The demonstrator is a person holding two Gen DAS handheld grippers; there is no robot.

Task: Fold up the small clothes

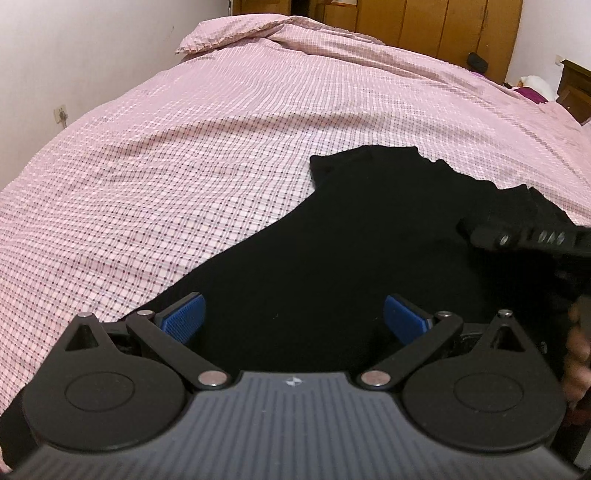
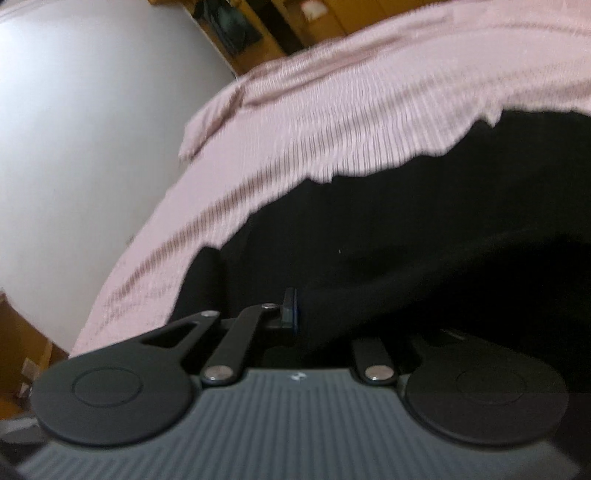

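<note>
A black garment (image 1: 369, 236) lies spread on the pink checked bed cover (image 1: 184, 166). My left gripper (image 1: 293, 319) is open, its blue pads (image 1: 184, 319) wide apart just above the garment's near part, holding nothing. My right gripper shows at the right edge of the left wrist view (image 1: 524, 236), over the garment's right side. In the right wrist view, which is tilted and blurred, my right gripper (image 2: 306, 314) is shut on a fold of the black garment (image 2: 406, 240); the cloth drapes over and hides the right finger.
The bed cover (image 2: 332, 122) stretches far to the left and back. A pillow (image 1: 236, 33) lies at the bed's far end. A wooden wardrobe (image 1: 424, 22) stands behind, and a white wall (image 1: 74, 55) with a socket is to the left.
</note>
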